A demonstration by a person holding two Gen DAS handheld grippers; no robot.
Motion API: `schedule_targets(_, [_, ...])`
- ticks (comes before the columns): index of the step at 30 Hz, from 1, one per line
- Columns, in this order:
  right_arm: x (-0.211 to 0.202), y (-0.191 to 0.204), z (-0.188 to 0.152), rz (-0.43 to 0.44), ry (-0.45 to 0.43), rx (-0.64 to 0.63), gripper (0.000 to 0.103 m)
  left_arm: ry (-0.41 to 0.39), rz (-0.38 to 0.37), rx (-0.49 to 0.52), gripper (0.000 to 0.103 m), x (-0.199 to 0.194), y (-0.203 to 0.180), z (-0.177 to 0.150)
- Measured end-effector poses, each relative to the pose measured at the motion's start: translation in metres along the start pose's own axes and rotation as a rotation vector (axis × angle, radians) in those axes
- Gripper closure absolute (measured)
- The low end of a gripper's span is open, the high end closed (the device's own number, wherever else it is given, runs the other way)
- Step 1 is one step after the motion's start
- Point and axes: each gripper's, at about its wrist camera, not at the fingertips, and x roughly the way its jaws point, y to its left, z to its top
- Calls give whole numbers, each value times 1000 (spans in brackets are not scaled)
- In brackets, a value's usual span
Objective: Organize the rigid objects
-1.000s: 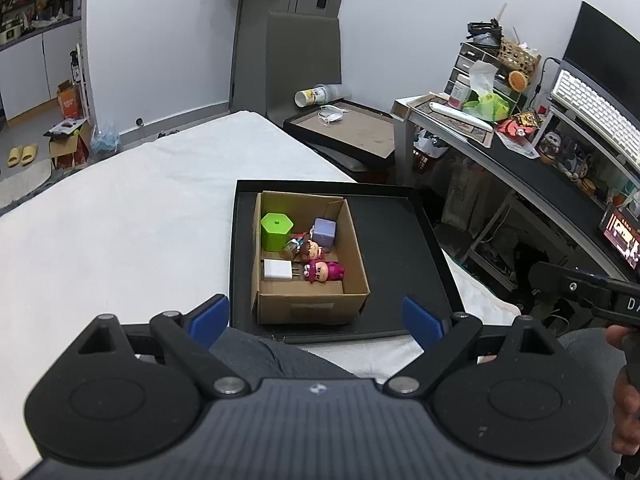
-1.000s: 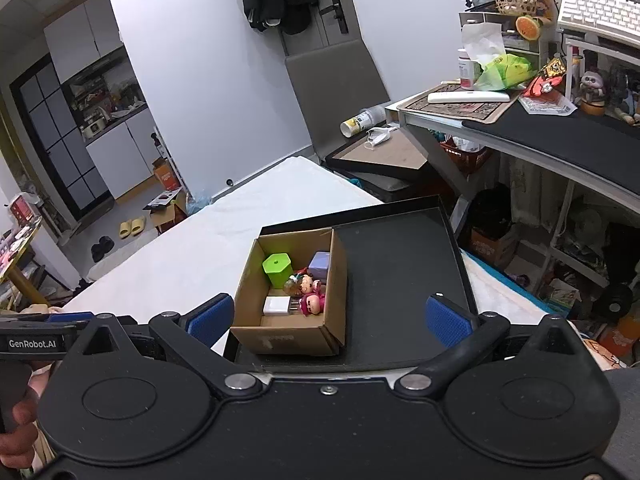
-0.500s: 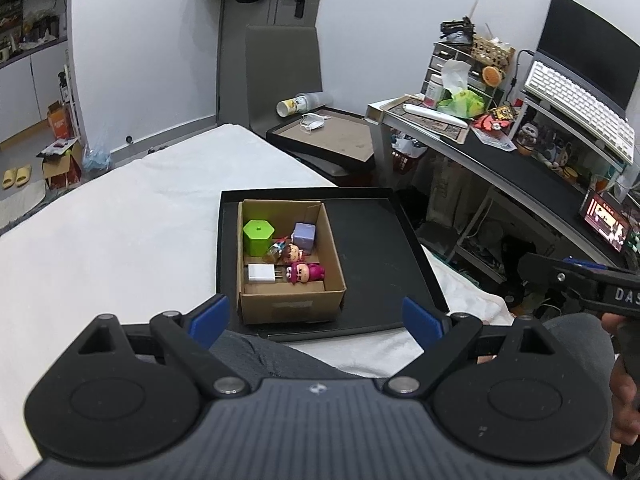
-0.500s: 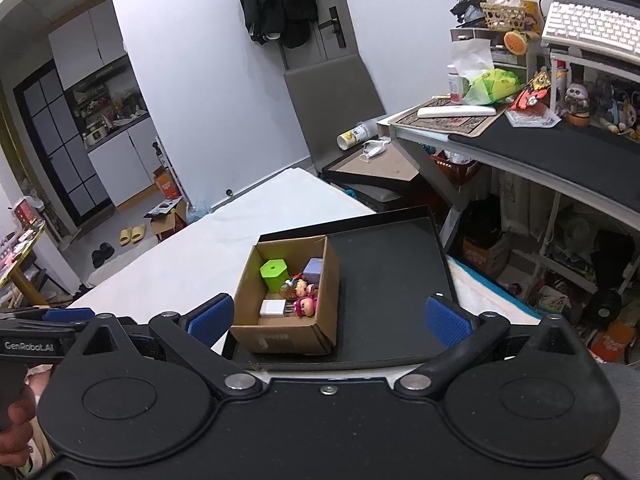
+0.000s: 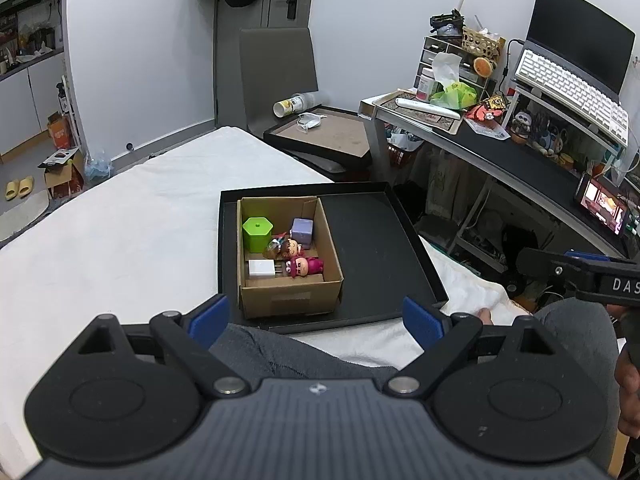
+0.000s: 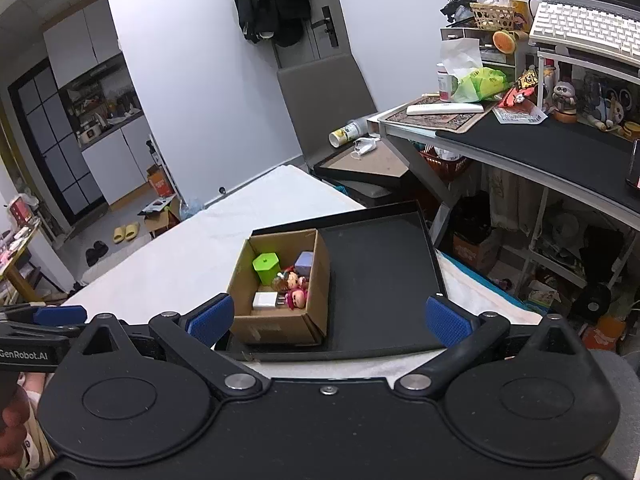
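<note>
Brown corrugated cardboard box (image 5: pixel 290 256) sits in the left half of the shallow black rectangular tray (image 5: pixel 380 248) on the white bedcover (image 5: pixel 120 232), ahead of and below both tools, long axis running away from me. It holds a green hexagonal container (image 5: pixel 257 233), a lilac cube (image 5: pixel 301 231), a white plug adapter (image 5: pixel 260 269) and two small dolls (image 5: pixel 298 258). Left gripper (image 5: pixel 316 320) lines up almost squarely with the box; I judge it nearer. Its blue-padded jaws stand wide, gripping nothing, touching nothing. Right gripper (image 6: pixel 328 318) likewise gapes wide and empty, the box towards its left finger.
</note>
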Motion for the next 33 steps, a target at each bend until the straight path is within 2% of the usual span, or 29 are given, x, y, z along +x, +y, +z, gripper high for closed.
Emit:
schedule_targets(13, [-6,1,-7,21,19,-11,0,-3,12,5,10,-5,-4,-5])
schedule_targets(30, [-10,2,-7,2,18,-31,0,9,29,40,10,-5,-11,-9])
schedule_targets(33, [-10,2,-7,-12,15,-29,0,-5,51,31,10,-7,-9,-9])
